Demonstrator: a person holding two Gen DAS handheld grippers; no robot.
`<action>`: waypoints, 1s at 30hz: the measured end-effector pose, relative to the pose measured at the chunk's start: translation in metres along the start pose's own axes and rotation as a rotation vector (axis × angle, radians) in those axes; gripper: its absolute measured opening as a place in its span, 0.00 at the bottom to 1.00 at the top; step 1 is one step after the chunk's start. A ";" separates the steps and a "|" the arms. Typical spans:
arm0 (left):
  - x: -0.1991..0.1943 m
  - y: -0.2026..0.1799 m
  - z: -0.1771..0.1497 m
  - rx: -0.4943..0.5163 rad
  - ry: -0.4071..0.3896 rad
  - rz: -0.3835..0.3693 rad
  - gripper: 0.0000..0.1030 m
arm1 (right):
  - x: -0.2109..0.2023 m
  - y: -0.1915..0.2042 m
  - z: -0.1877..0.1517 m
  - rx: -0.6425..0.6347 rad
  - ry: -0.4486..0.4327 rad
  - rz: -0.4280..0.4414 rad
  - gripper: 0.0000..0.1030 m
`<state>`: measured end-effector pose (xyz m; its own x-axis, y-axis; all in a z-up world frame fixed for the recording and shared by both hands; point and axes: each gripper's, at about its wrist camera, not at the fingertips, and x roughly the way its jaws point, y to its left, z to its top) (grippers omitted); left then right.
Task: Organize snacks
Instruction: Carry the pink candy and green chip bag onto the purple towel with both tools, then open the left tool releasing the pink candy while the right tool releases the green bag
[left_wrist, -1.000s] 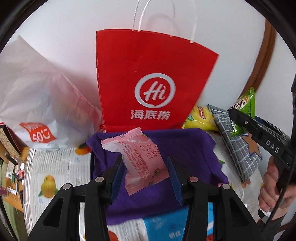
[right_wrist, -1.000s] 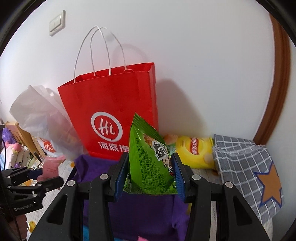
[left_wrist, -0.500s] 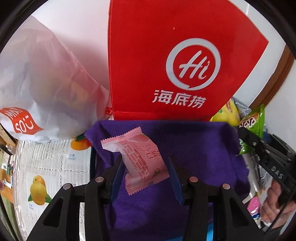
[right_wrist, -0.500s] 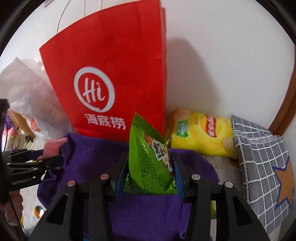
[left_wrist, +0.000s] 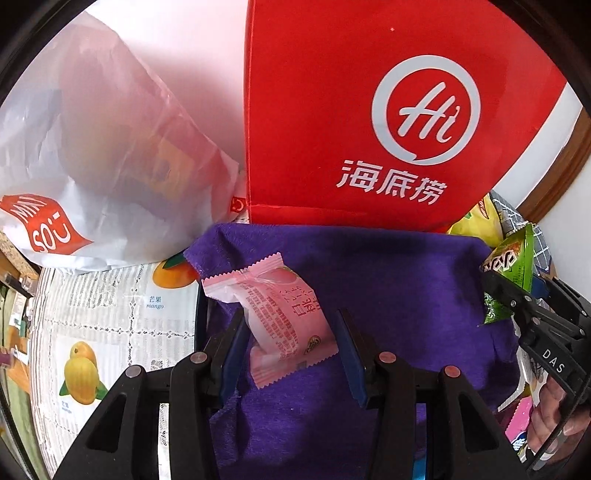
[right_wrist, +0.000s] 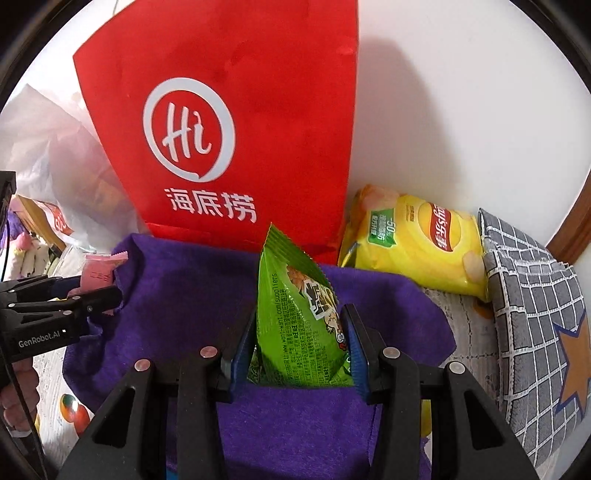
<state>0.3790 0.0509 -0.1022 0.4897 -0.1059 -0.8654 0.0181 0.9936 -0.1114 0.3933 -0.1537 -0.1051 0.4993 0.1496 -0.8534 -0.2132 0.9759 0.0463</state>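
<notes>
Purple felt-lined bin (left_wrist: 406, 280) lies directly beneath both grippers: left gripper (left_wrist: 291, 350) clamps a pink wrapped snack packet (left_wrist: 280, 314), right gripper (right_wrist: 301, 347) clamps an upright green foil snack pouch (right_wrist: 295, 317), both above the bin's cloth.

the red paper bag (left_wrist: 369, 122) ran off the top edge in both views, its handles unseen. at three o'clock in the left view, the yellow chip bag (left_wrist: 471, 225) showed only a sliver behind the bag. the white plastic bag (left_wrist: 110, 147) hid its contents. the purple cloth (right_wrist: 184, 295) covered whatever lay beneath.
</notes>
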 end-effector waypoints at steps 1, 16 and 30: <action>0.000 0.000 0.000 0.000 0.000 0.001 0.44 | 0.001 -0.001 0.000 0.003 0.002 -0.002 0.44; 0.009 -0.007 -0.002 0.031 0.026 0.005 0.44 | 0.008 -0.004 -0.004 -0.004 0.025 -0.029 0.44; 0.018 -0.012 -0.005 0.039 0.065 0.017 0.44 | 0.015 -0.005 -0.006 -0.030 0.042 -0.092 0.44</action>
<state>0.3834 0.0372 -0.1192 0.4328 -0.0898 -0.8970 0.0444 0.9959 -0.0782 0.3969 -0.1571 -0.1210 0.4824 0.0518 -0.8744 -0.1937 0.9798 -0.0488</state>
